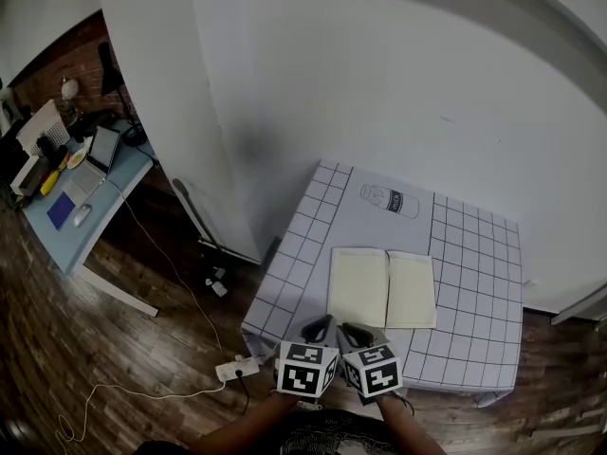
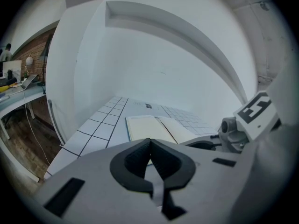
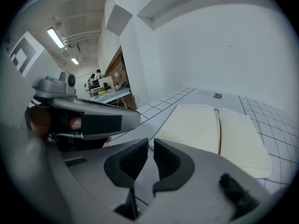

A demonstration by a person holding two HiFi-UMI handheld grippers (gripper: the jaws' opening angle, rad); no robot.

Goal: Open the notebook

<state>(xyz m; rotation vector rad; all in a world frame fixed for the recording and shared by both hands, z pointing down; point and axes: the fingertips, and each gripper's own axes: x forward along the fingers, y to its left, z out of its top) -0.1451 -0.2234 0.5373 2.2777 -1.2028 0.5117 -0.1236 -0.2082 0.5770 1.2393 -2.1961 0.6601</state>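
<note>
One power strip (image 1: 235, 371) well left of notebook (image 1: 382, 287)

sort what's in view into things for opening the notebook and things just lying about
For the job: notebook, already open on the gridded table; left gripper; right gripper.
Lying about: white power strip; laptop on the blue desk.

The notebook (image 1: 382, 288) lies open and flat, two cream pages facing up, on the gridded counter (image 1: 474, 254), toward its near edge.
</note>
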